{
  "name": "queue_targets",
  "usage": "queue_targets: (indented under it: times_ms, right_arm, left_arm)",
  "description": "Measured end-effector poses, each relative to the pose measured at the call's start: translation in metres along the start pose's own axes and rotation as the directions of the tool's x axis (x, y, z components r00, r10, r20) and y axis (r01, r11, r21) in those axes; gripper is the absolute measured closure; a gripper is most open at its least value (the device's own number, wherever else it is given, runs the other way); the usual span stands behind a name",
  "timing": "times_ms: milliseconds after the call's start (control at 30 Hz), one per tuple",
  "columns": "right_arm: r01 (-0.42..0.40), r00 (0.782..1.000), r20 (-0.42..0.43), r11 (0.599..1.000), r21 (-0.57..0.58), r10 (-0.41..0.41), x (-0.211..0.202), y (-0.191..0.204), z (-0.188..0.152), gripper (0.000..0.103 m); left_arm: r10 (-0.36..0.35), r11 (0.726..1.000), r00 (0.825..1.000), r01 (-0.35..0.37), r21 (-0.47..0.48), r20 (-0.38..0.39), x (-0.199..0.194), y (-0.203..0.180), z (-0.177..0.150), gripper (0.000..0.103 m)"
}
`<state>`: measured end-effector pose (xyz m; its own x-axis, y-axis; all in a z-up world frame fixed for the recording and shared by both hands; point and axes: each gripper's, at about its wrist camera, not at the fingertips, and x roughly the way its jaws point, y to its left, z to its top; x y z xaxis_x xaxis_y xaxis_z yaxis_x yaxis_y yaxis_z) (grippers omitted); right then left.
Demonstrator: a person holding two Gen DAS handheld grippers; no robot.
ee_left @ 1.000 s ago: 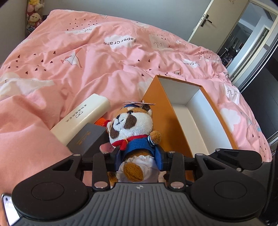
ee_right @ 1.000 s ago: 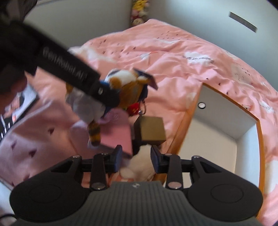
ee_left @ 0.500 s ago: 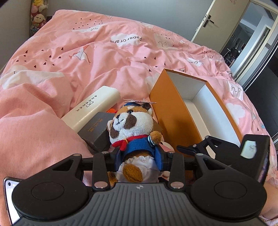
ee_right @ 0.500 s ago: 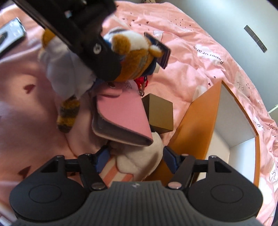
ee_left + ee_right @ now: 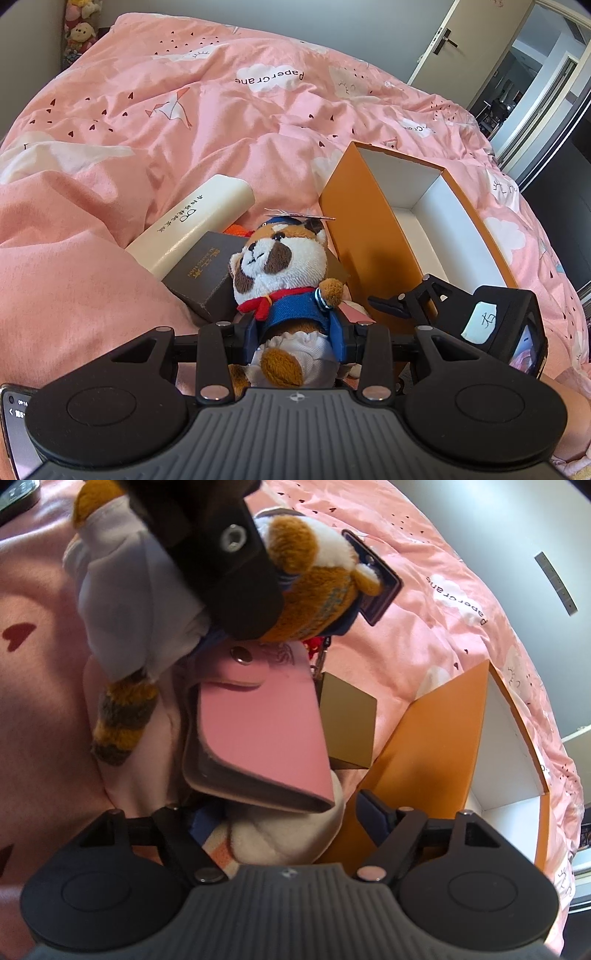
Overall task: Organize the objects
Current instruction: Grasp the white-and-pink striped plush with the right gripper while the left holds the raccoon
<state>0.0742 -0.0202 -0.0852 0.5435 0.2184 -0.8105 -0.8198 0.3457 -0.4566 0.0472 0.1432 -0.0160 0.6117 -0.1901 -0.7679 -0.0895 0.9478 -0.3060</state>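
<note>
My left gripper is shut on a brown-and-white plush animal in a blue outfit and holds it above the bed. In the right wrist view the plush hangs at the top with a left finger clamped on it. My right gripper sits low beside the orange box; its jaws are opening wide. A white soft item lies between them, unpressed, under a pink wallet. A small gold box rests behind the wallet.
The orange box is open, with a white inside. A cream glasses case and a dark brown box lie left of the plush on the pink duvet. A phone lies at lower left. A door stands far right.
My right gripper has dropped toward the pile, rolled, and spread its jaws wide around the white soft item. It now shows at the left view's lower right. The left gripper barely moved.
</note>
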Motion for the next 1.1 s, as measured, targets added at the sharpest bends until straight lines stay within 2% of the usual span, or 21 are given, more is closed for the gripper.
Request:
queue_targets:
  times_ms: [33, 67, 167, 300, 567, 600, 900, 1100]
  right_arm:
    - [-0.012, 1.000, 0.006, 1.000, 0.004, 0.012, -0.002, -0.001, -0.002, 0.037]
    - [-0.018, 1.000, 0.008, 1.000, 0.006, 0.018, -0.004, -0.001, -0.003, 0.039]
    - [-0.016, 1.000, 0.019, 1.000, 0.015, 0.016, -0.009, -0.001, -0.006, 0.042]
    - [-0.027, 0.999, 0.043, 0.998, 0.055, 0.025, -0.021, -0.007, -0.011, 0.051]
    - [-0.028, 0.996, 0.093, 0.994, 0.102, 0.019, -0.066, -0.010, -0.035, 0.056]
    - [-0.028, 0.995, 0.102, 0.994, 0.109, 0.017, -0.073, -0.012, -0.038, 0.068]
    - [-0.062, 0.984, 0.175, 0.981, 0.184, 0.029, -0.132, -0.023, -0.063, 0.068]
    - [-0.089, 0.965, 0.260, 0.970, 0.228, 0.027, -0.164, -0.020, -0.068, 0.068]
  left_arm:
    - [0.004, 1.000, 1.000, -0.004, 0.005, 0.002, 0.000, -0.001, -0.001, 0.059]
    - [0.007, 1.000, 1.000, -0.007, 0.007, 0.004, -0.001, -0.001, -0.001, 0.059]
    - [0.014, 1.000, 1.000, -0.014, 0.007, 0.006, -0.002, -0.003, -0.001, 0.059]
    - [0.028, 1.000, 1.000, -0.028, 0.007, 0.012, -0.005, -0.004, -0.001, 0.060]
    - [0.030, 0.999, 0.999, -0.030, 0.011, 0.034, -0.015, -0.009, -0.003, 0.060]
    - [0.027, 1.000, 0.999, -0.027, 0.013, 0.037, -0.016, -0.010, -0.003, 0.060]
    - [0.028, 0.999, 0.997, -0.031, 0.038, 0.078, -0.031, -0.025, -0.003, 0.060]
    - [0.053, 0.998, 0.993, -0.057, 0.036, 0.106, -0.043, -0.027, 0.000, 0.060]
